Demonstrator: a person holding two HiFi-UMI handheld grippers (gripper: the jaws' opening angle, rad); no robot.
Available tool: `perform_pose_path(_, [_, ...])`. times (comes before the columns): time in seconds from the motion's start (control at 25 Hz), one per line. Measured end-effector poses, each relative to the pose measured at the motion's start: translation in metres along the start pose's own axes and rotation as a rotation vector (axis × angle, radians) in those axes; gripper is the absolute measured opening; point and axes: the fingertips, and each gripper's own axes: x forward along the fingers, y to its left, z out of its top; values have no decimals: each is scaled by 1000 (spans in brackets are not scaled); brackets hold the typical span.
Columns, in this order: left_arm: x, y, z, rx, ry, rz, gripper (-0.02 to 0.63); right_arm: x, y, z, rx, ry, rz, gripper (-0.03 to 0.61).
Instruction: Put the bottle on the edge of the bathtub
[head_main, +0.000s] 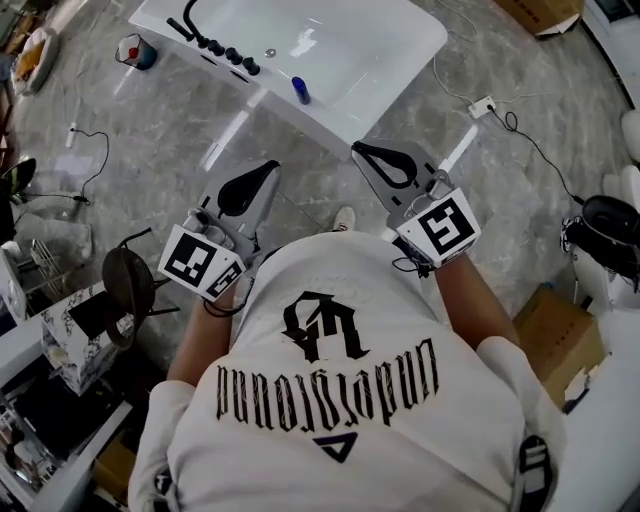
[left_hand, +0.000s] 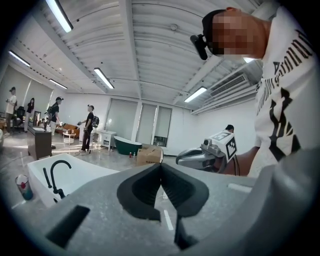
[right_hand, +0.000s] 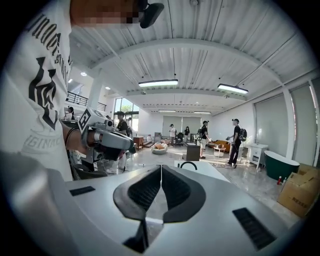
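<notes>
Head view showed the small blue bottle (head_main: 300, 90) sitting on the near rim of the white bathtub (head_main: 335, 118), close to the corner. It was too small to tell whether it stood upright or lay on its side. By the look of it the placement was already done.

Handling, my read:
- Light, rigid and plastic-looking, so it needs little squeeze.
- Its smooth narrow body would slip or topple easily on that glossy rim.
- Best hold is across the mid-body, pads square to it, not on the cap.

Relative to the fingers, the bottle was well apart from both grippers and out ahead of them across the grey marble floor (head_main: 300, 215). It lay roughly between their two lines.
- Left gripper (head_main: 270, 167): pads pressed together, nothing between them.
- Right gripper (head_main: 360, 150): likewise closed and empty.

Neither gripper view showed the bottle. Each caught only part of the tub past the closed pads.

Further out on the tub's far-left rim were a black faucet (head_main: 190, 20) and a row of black knobs (head_main: 232, 57). A red-and-blue cup (head_main: 133, 50) stood on the floor beside the tub.
</notes>
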Motion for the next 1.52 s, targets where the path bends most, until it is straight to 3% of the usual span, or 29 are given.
perform_pose_path(0.52, [-111, -8, -14, 43, -1, -62, 15, 9, 100, 16, 30, -5, -103, 18])
perform_pose_path(1.0, [-231, -15, -37, 50, -19, -63, 15, 3, 209, 26, 48, -19, -147, 17])
perform_pose_path(1.52, [-262, -50, -46, 40, -45, -84, 15, -37, 275, 35, -19, -10, -121, 17])
